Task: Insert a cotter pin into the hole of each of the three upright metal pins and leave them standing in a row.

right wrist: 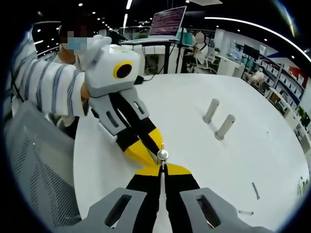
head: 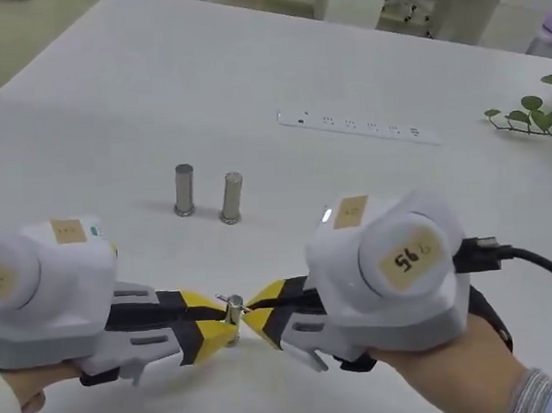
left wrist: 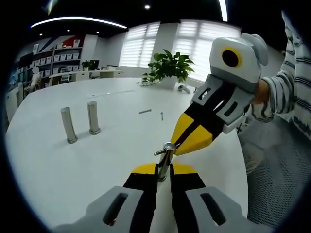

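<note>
The nearest metal pin (head: 233, 310) is held upright on the white table (head: 250, 69). It is clamped low on its shaft between the narrowed jaws of the left gripper (left wrist: 164, 167). The right gripper (right wrist: 163, 167) is set against the opposite side of this pin, yellow tip to yellow tip with the left one. Its jaws are pressed almost together on a thin cotter pin (left wrist: 158, 152). A short end of the cotter pin is seen sticking out near the top of the metal pin, on the side away from the right gripper.

A second pin (head: 183, 190) and a third pin (head: 231, 198) stand side by side beyond the held metal pin, well apart from it and touched by neither gripper. Two loose cotter pins (left wrist: 145, 111) lie flat on the table, off to one side of the held metal pin and apart from it. A power strip (head: 360, 128) lies far beyond the metal pin, and a leafy plant (head: 530, 114) is seen farther off still, at the table's edge.
</note>
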